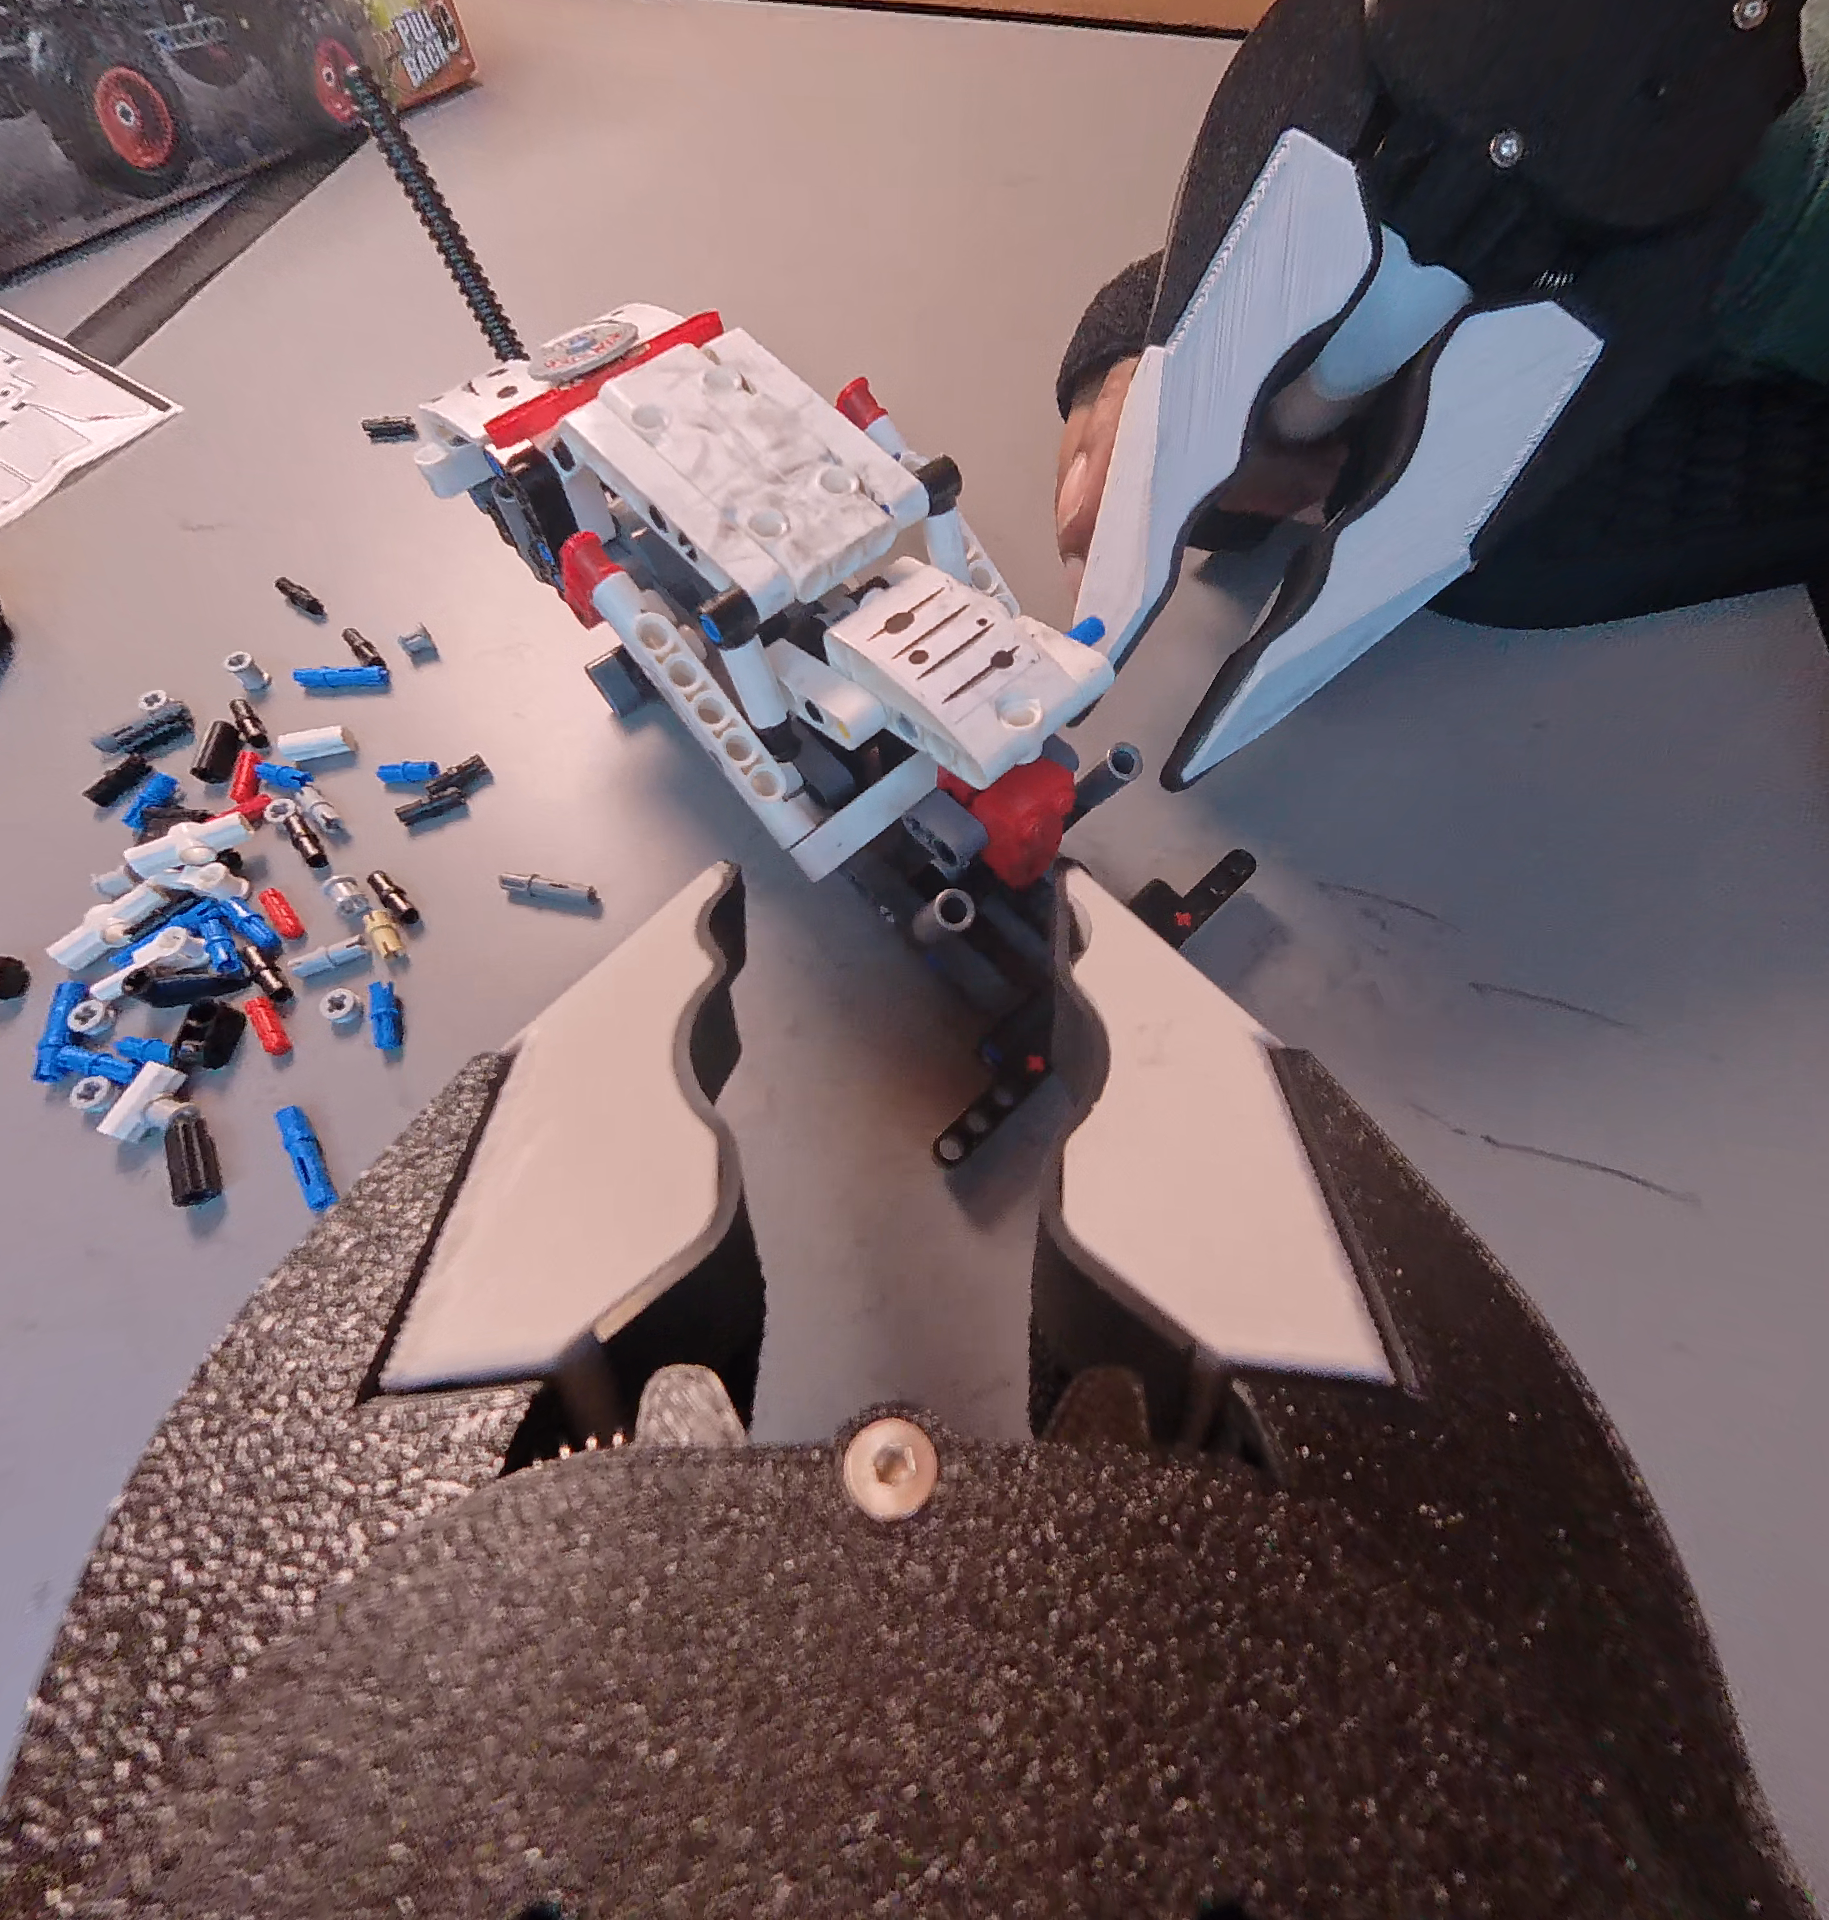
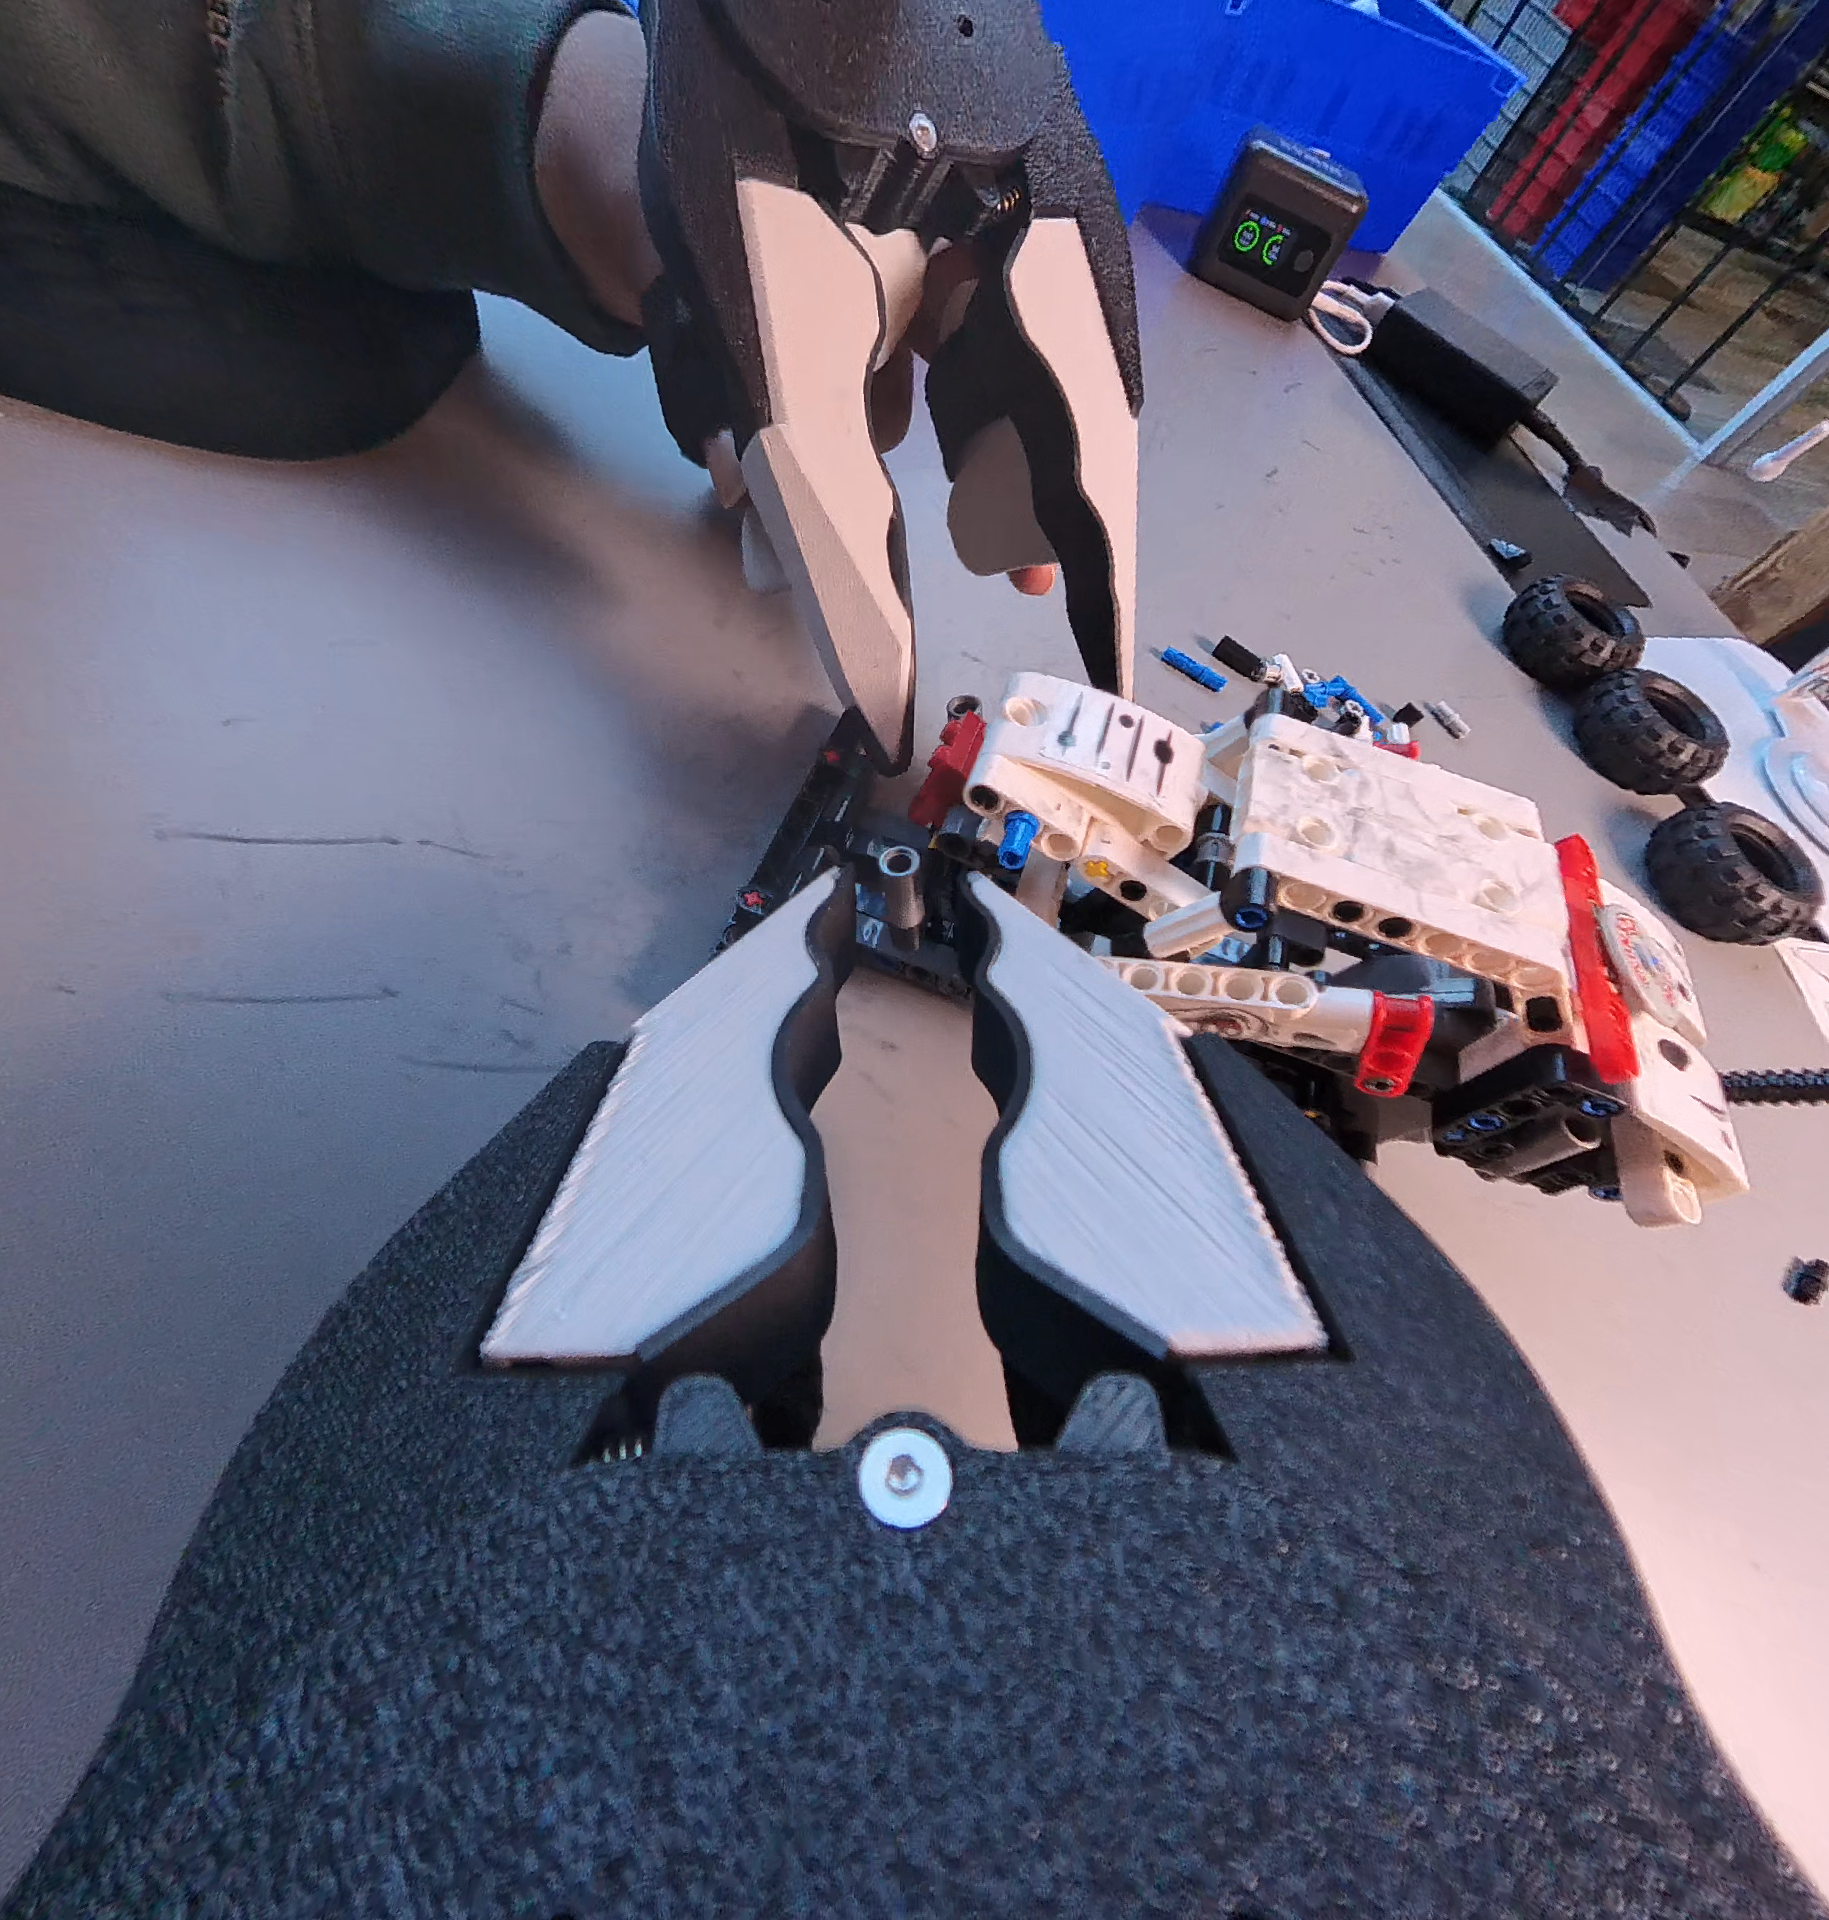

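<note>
Grey tabletop (image 1: 1512,1039) carries a half-built white, red and black brick vehicle (image 1: 775,582), tilted. Left gripper (image 1: 899,904) has its jaws apart around the model's dark front end, one finger against it. Right gripper (image 2: 899,894) stands with jaws parted beside the same end. Loose small pins (image 1: 203,914) lie scattered nearby, and three black tyres (image 2: 1658,769) beyond.

Between both pairs of white, black-edged jaws: a white, red and black brick-built car (image 1: 785,582). Beyond them, scattered blue, black, white pins (image 1: 203,914) on the grey bench (image 1: 1512,1039).
</note>
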